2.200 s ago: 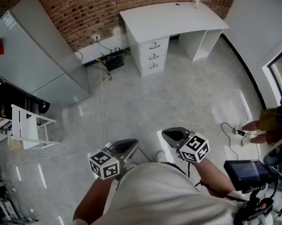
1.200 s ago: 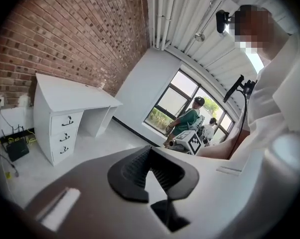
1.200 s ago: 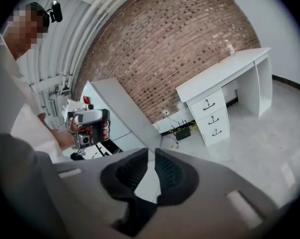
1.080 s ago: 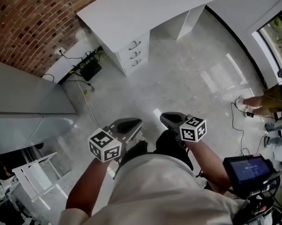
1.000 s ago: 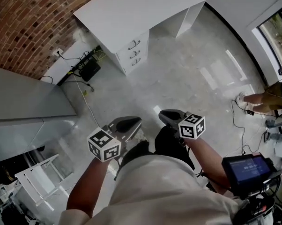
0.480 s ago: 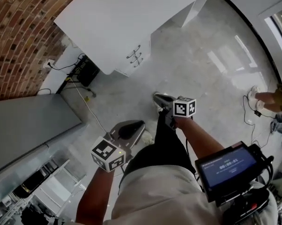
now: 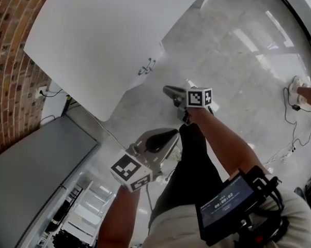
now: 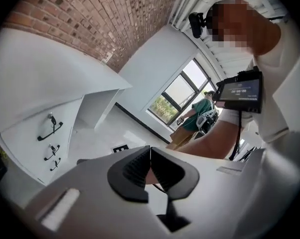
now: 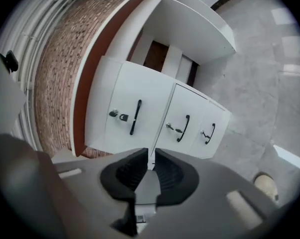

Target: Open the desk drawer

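Left gripper [image 7: 167,137]: jaws together, nothing held. Right gripper [image 7: 172,92]: jaws all but together, empty, pointed at the white desk [image 7: 109,35], clear of it. Three desk drawers [image 9: 155,114] with black handles [image 9: 135,116], all closed.

Showing smooth matt white on the desk [image 7: 106,35], dark metal on the drawer handles [image 9: 135,117] under its top, rough red brick [image 7: 10,37] behind it, and glossy grey stone on the floor [image 7: 238,61] before it.
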The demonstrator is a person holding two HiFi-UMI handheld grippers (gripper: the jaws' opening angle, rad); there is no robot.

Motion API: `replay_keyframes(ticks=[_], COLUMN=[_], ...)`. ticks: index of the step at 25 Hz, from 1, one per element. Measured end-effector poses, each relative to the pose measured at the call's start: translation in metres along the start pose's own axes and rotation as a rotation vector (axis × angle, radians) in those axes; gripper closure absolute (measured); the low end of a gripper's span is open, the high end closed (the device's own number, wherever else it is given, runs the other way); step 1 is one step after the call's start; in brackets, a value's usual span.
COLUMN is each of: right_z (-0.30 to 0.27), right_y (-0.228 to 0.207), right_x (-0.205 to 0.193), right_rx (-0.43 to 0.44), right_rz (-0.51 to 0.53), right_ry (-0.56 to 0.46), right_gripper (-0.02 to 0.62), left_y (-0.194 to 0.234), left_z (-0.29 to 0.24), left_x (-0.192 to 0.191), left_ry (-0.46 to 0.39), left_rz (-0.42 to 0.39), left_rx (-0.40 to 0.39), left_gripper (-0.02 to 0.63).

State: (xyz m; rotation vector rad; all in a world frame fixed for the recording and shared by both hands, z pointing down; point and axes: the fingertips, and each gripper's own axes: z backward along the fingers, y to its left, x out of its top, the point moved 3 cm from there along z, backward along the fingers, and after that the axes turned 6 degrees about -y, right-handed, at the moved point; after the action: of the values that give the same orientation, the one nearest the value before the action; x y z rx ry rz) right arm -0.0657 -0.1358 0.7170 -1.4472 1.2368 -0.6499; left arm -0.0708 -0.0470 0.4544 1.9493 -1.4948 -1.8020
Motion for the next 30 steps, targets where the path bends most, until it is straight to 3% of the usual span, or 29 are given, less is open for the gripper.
replay_keyframes(ticks=[8,19,26,30], right_z=[-0.074,-0.153,-0.171,-0.175], right_y=[-0.074,-0.143,-0.147,-0.146], right_x=[0.013,0.027,0.033,0.030], right_rx=[0.043,0.014,0.083,0.078], right_rz=[-0.149,-0.218,-0.258,-0.268], right_ry=[-0.053,-0.104,-0.132,-0.125], right_gripper=[0.566,0.561,0.560,0.572], left_y=[0.071,0.115,0.126,0.126], left_z=[-0.047,-0.073,-0.070,-0.069], left_x=[-0.029,-0.058,-0.068,-0.069], left_ry=[-0.045,-0.027,-0.021,-0.023], left_rz=[0.187,0.218,0.225,0.236], left_rx=[-0.050,-0.025,-0.003,0.003], left_gripper=[0.597,0.597,0.597,0.597])
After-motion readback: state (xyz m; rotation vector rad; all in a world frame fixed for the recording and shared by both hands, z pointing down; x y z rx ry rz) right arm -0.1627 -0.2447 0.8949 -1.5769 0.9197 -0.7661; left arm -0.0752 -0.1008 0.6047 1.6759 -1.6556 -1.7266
